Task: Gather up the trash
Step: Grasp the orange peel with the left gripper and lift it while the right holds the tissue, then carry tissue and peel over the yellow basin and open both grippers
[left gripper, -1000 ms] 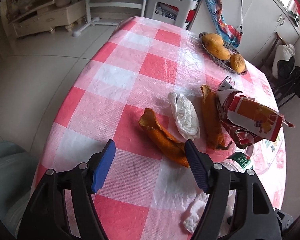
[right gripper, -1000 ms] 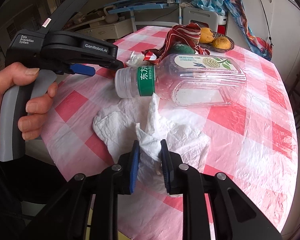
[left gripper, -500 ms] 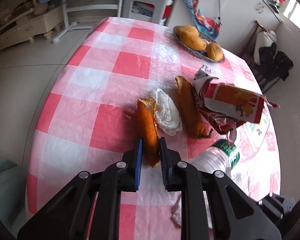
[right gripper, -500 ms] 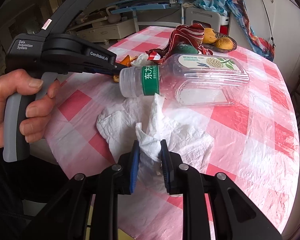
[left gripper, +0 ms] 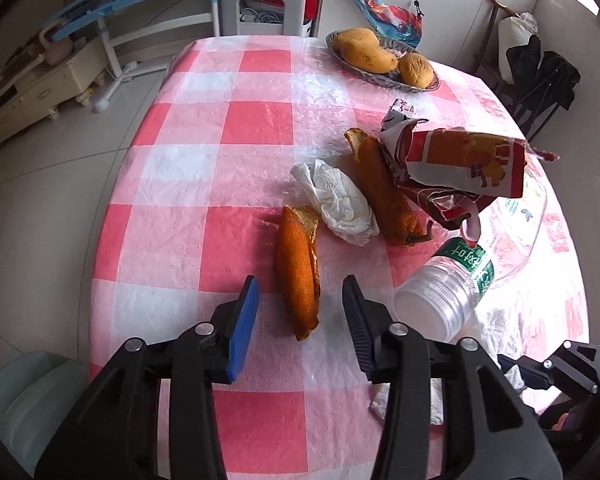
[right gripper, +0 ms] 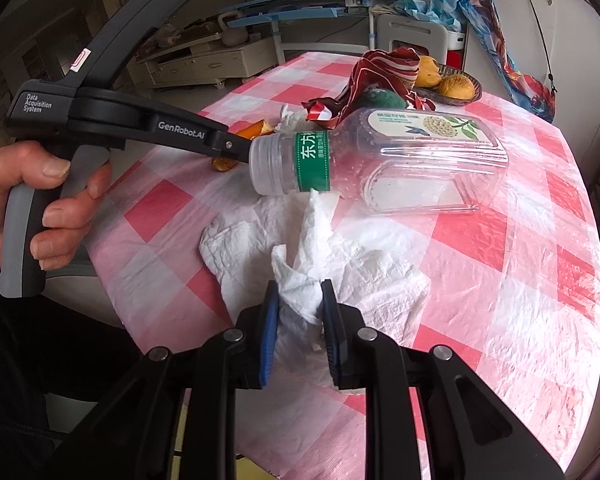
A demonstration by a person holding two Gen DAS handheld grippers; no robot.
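Peel [left gripper: 298, 268] lengthwise between just-opened left claw [left gripper: 300, 308] pads, seemingly untouched; right claw [right gripper: 298, 316] pinching tissue [right gripper: 312, 276].

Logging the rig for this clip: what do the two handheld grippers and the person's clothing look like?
Both grippers are black plastic with silver pivot screws and blue-padded fingers. The left gripper, seen from the right wrist view, has a grey pistol grip and white lettering: "GenRobot.AI" and "Data Acquisition System". The right gripper matches it. No cables show. Clothing looks dark.

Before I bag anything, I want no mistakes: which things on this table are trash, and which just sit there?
Trash: orange peel, second peel, crumpled tissue, paper towel, empty bottle, torn wrapper.

Not trash: fruit bowl, mangoes.
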